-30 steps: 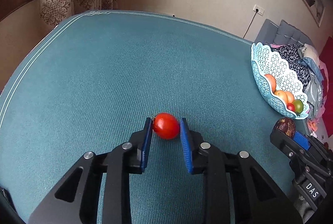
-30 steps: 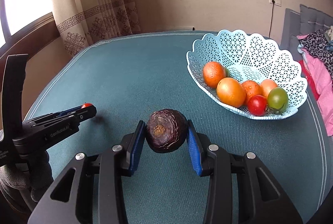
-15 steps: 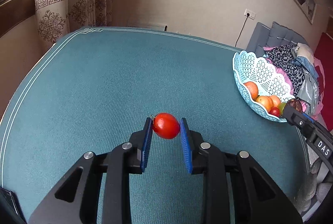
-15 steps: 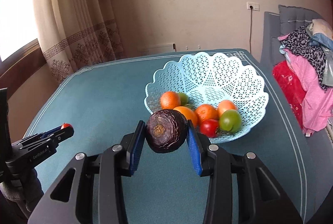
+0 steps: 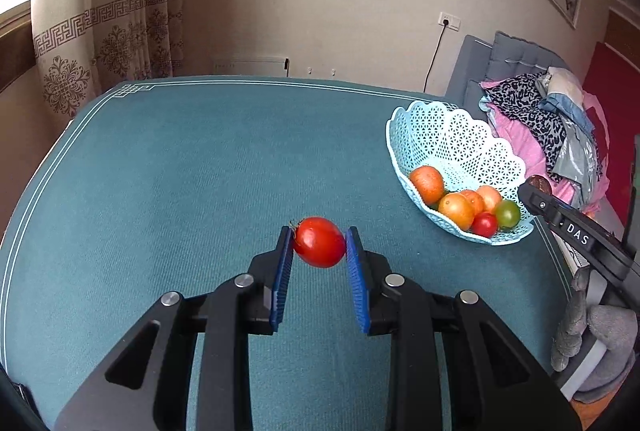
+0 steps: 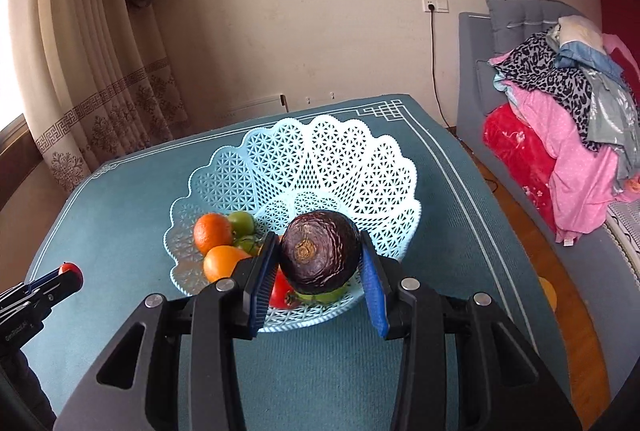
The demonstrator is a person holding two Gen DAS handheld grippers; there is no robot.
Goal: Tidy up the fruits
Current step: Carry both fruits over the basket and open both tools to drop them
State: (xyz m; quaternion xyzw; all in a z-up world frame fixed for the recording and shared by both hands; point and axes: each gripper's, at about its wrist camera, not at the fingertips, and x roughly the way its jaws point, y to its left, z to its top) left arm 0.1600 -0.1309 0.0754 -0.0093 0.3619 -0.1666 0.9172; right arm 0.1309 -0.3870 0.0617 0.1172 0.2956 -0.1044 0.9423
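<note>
My left gripper [image 5: 319, 245] is shut on a red tomato [image 5: 320, 241] and holds it above the teal table [image 5: 192, 167]. My right gripper [image 6: 319, 258] is shut on a dark wrinkled purple fruit [image 6: 319, 251], held just over the near rim of the light blue lattice basket [image 6: 320, 167]. The basket also shows in the left wrist view [image 5: 452, 147], with oranges [image 5: 427, 183], a red tomato and a green one inside. In the right wrist view it holds oranges [image 6: 212, 232], green tomatoes [image 6: 242, 222] and a red tomato partly hidden by my fingers.
A grey sofa with a pile of clothes [image 6: 560, 103] stands to the right of the table. A curtain [image 6: 100, 71] hangs at the back left. The left gripper tip with its tomato [image 6: 69, 268] shows at the left edge of the right wrist view.
My right gripper has carried the dark fruit forward to the basket's near rim. My left gripper has lifted and turned toward the basket with the tomato held.
</note>
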